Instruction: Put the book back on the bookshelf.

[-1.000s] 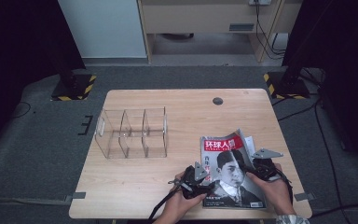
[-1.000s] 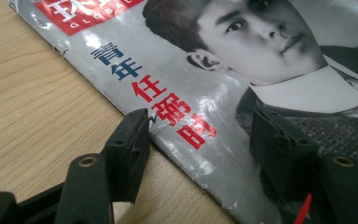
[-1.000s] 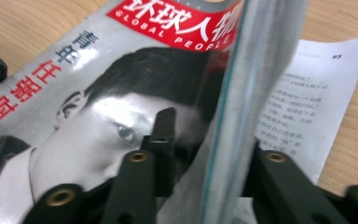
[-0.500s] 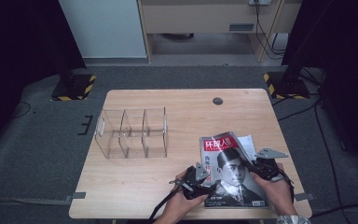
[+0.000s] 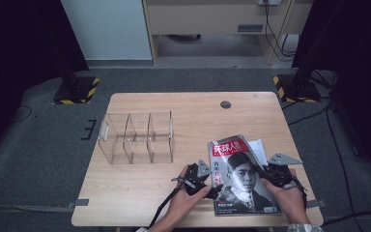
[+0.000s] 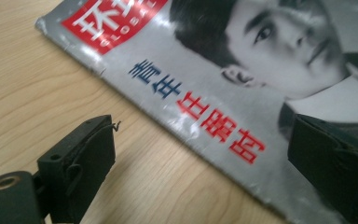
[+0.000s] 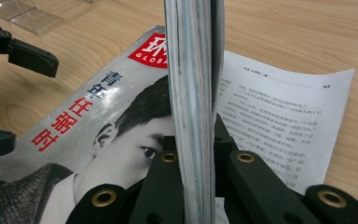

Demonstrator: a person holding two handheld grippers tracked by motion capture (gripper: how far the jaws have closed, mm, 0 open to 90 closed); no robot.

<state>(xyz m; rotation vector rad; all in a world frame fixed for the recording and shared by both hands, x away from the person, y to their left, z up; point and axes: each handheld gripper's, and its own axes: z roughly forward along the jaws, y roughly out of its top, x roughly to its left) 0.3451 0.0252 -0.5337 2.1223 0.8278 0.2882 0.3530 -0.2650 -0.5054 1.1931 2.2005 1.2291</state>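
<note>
High view: magazine (image 5: 241,179) lies at lower right of the table (image 5: 193,116), long axis running from the near edge up toward the frame's top, slightly tilted. Left claw (image 5: 207,181) sits at its left edge, right claw (image 5: 265,172) at its right edge; both are touching or just beside it. Clear organizer (image 5: 136,137) stands at left centre, well apart from the magazine. Its three compartments look empty.

Left gripper view: left claw (image 6: 205,158) released, jaws wide apart. One jaw is over bare table at lower left, the other over the cover at right. The magazine's (image 6: 223,70) left edge runs diagonally between them, flat on the table.

Right gripper view: right claw (image 7: 200,163) clenched on a lifted sheaf of pages (image 7: 193,93), edge-on at frame centre. The cover lies left, an open text page (image 7: 279,116) right. Left claw (image 7: 9,93) hangs open at far left.

Judgement: the right hand has the grip; the left is placed to close on the opposite edge.
</note>
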